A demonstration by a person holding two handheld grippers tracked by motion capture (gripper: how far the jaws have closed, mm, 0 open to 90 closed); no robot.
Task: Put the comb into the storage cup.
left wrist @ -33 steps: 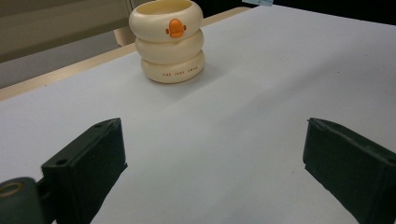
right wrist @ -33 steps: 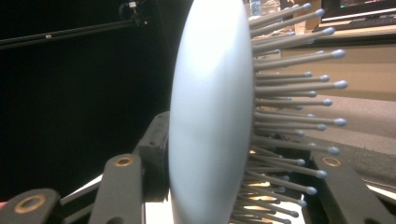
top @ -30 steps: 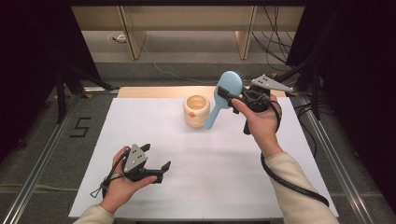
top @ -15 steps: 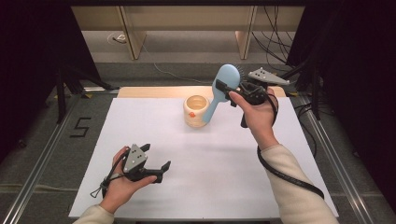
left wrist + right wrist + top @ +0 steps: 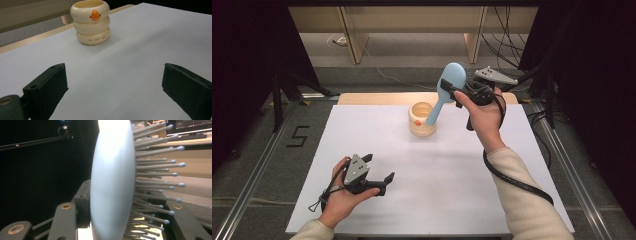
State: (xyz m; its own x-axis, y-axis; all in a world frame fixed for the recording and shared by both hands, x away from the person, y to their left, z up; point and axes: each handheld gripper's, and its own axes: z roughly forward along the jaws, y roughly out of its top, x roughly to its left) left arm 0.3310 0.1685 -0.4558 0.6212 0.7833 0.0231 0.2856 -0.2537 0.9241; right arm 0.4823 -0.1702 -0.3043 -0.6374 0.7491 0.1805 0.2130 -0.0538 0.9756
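A light blue hairbrush (image 5: 451, 79) hangs tilted over the back of the white table (image 5: 462, 170), head up, with my right gripper (image 5: 448, 91) shut on it just below the head. In the high view the lower end of its handle overlaps the right rim of a cream ringed cup (image 5: 421, 122) with an orange beak; I cannot tell whether they touch. The right gripper view has the brush (image 5: 110, 182) edge-on between the jaws of my right gripper (image 5: 125, 220), bristles pointing right. My left gripper (image 5: 379, 167) rests open at the front left. It faces the cup (image 5: 91, 22), well short of it (image 5: 113, 85).
The white table (image 5: 130, 50) lies bare between the left gripper and the cup. A wooden strip (image 5: 377, 98) runs along its far edge. Metal rails (image 5: 252, 170) flank both sides, and cables (image 5: 512, 30) lie on the floor behind.
The right hand has carried the brush a little left and up in the high view, so its handle end now lies over the cup's rim. The left gripper has stayed put.
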